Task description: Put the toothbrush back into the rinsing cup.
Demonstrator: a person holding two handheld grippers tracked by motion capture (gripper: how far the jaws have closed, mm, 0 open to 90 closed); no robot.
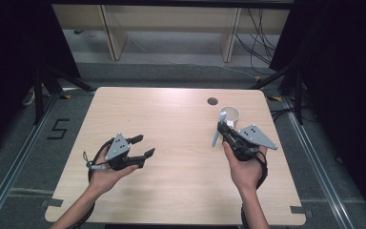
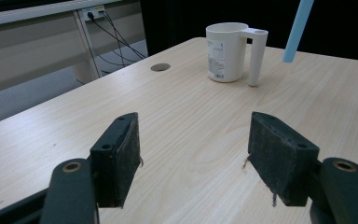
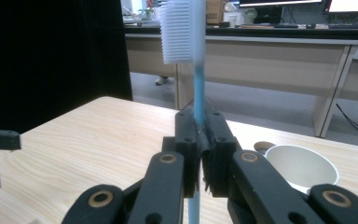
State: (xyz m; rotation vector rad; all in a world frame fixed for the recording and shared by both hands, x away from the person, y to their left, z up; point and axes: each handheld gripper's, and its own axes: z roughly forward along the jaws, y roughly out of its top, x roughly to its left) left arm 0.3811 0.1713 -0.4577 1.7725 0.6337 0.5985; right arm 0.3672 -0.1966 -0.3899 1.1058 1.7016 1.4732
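On the wooden table [image 1: 171,119], the right gripper [image 3: 199,140] clamps a toothbrush [image 3: 196,70] beside the cup [image 1: 230,116]; the left gripper [image 2: 193,154] gapes wide.

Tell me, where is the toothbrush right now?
The toothbrush is clamped upright in the right tool, bristles at the top; in the high view it is at the table's right side, just beside the white cup.

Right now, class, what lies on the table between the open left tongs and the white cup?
Nothing: the left gripper view shows bare wooden table from the left tongs to the cup.
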